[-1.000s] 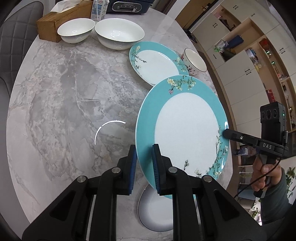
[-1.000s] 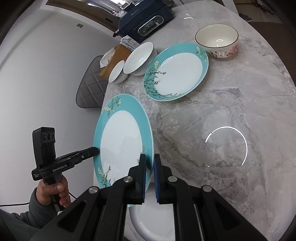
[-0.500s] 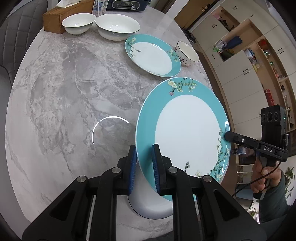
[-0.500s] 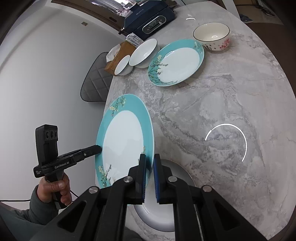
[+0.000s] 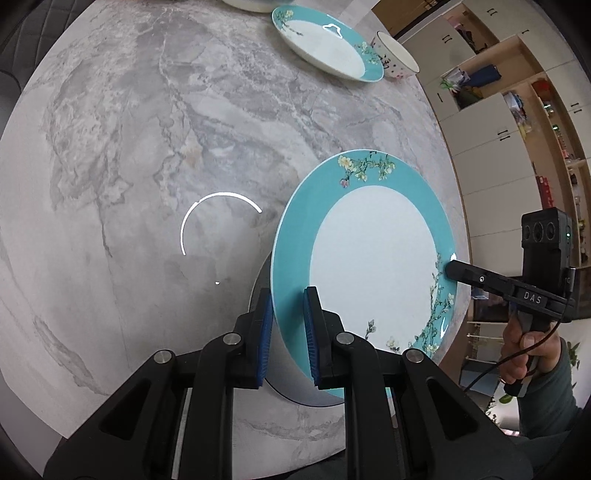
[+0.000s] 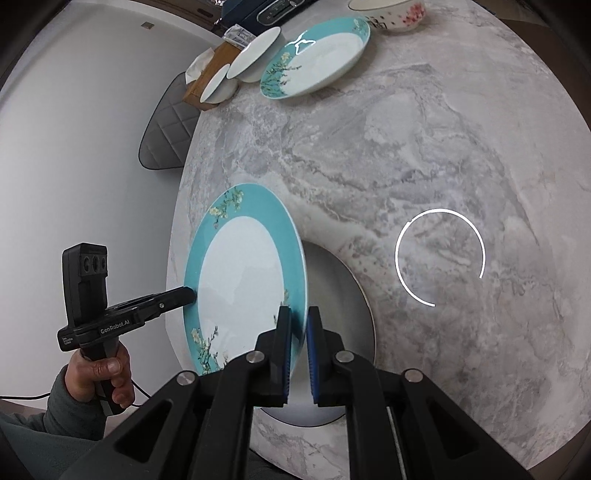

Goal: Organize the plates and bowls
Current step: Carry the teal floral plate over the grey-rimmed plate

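A teal-rimmed plate with blossom sprigs (image 5: 369,266) (image 6: 240,277) hangs tilted, on edge, just above a plain white plate (image 5: 288,384) (image 6: 340,314) that lies near the table's front edge. My left gripper (image 5: 288,301) is shut on one side of the teal rim, and the right wrist view shows its tip (image 6: 188,293) there. On the opposite side of the rim my right gripper (image 6: 298,314) is shut too, with its tip (image 5: 448,269) visible from the left. A second teal plate (image 5: 328,48) (image 6: 317,62) rests flat at the far side.
The marble table (image 5: 147,147) holds a pink-flowered bowl (image 5: 397,61) (image 6: 388,9) by the far plate. Two white bowls (image 6: 255,55) and a wooden tissue box (image 6: 210,70) stand behind. A grey chair (image 6: 166,133) sits at the table's side, and shelving (image 5: 517,110) lines the wall.
Both grippers have carried the teal plate toward the table's near edge and lower, so it now hangs over the white plate. The far dishes have receded in both views.
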`<control>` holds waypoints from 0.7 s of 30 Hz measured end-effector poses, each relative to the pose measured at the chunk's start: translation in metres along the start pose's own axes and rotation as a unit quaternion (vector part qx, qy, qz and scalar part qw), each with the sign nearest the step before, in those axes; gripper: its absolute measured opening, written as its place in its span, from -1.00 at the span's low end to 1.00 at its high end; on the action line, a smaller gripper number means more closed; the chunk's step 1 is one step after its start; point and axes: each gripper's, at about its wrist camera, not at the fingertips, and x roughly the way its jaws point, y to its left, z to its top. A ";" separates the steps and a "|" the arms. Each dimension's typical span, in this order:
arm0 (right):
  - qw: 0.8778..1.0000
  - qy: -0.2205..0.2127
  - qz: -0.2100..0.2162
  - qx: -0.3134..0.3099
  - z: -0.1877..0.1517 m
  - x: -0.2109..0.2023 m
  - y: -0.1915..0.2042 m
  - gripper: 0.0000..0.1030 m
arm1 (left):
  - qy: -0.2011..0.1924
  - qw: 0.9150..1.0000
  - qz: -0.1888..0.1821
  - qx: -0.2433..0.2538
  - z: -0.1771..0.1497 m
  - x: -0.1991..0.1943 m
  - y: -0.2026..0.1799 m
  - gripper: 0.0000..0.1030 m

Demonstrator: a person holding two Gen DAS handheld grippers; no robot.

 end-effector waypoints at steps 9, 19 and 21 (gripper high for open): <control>1.000 0.022 -0.008 0.017 -0.020 0.017 -0.023 -0.80 | 0.020 1.000 0.009 -0.007 -0.024 0.028 0.004 -0.72; 0.999 0.036 -0.013 0.023 -0.026 0.025 -0.032 -0.79 | 0.029 0.999 0.019 -0.006 -0.028 0.040 0.004 -0.72; 0.999 0.038 -0.014 0.023 -0.028 0.026 -0.034 -0.79 | 0.031 0.999 0.021 -0.005 -0.028 0.044 0.003 -0.72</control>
